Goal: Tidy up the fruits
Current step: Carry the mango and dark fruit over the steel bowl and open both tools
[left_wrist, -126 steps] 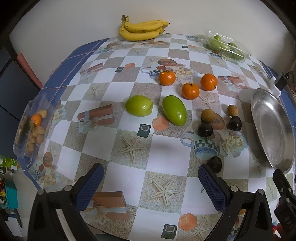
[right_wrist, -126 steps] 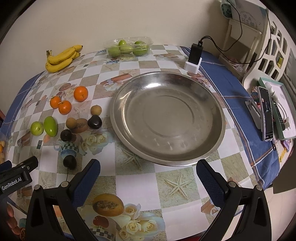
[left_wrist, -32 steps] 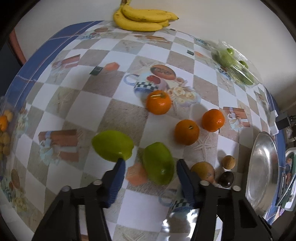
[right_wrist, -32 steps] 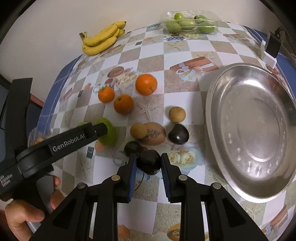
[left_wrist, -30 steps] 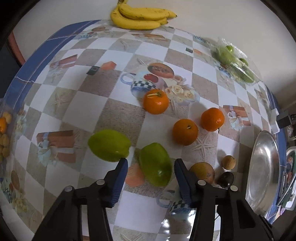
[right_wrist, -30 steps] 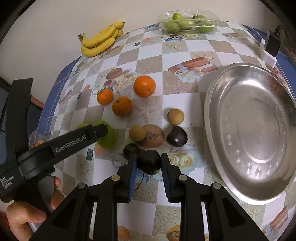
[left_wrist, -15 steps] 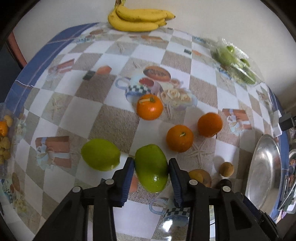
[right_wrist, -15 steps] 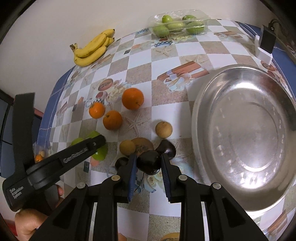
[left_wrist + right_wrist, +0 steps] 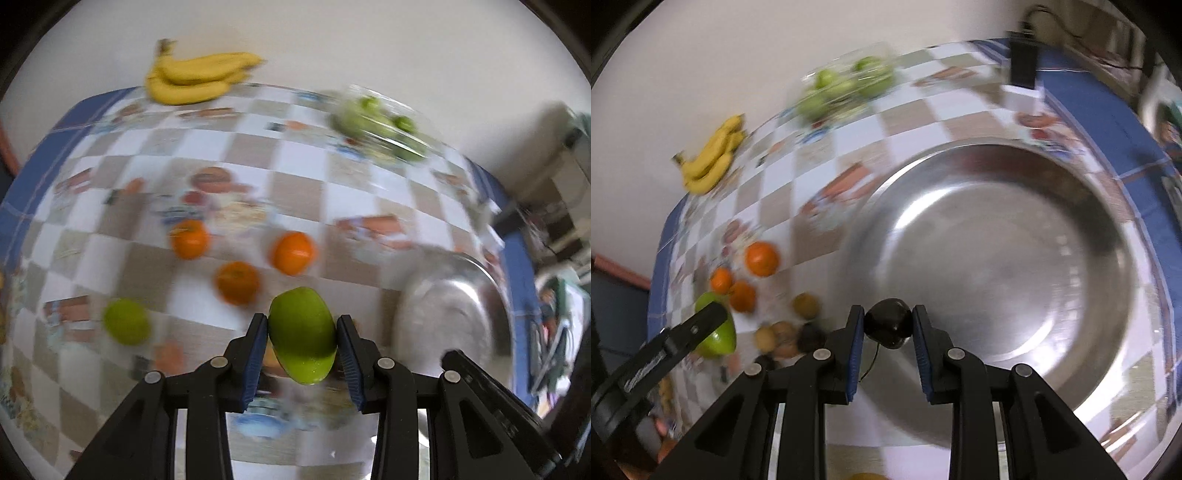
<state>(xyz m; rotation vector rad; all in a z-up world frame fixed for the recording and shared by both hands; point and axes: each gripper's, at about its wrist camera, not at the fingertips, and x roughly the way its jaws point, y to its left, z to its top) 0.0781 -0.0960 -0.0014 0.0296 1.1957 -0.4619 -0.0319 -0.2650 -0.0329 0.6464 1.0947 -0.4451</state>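
Between the blue pads of the left tongs (image 9: 301, 334) sits a green mango (image 9: 303, 334), pinched on both sides and lifted clear of the bench (image 9: 295, 173). Just beside it, on the checkered cloth, lie three oranges (image 9: 238, 282) and a second green fruit (image 9: 126, 322). Over the near rim of the steel dish (image 9: 1015, 240), the right tongs (image 9: 888, 326) are pressed onto a dark round fruit (image 9: 889, 326) with a thin stem hanging below it. Small brown and dark fruits (image 9: 783, 338) remain left of the dish. Farther back, bananas (image 9: 195, 79) and a clear pack of green fruit (image 9: 380, 125) rest near the wall. Both views are blurred.
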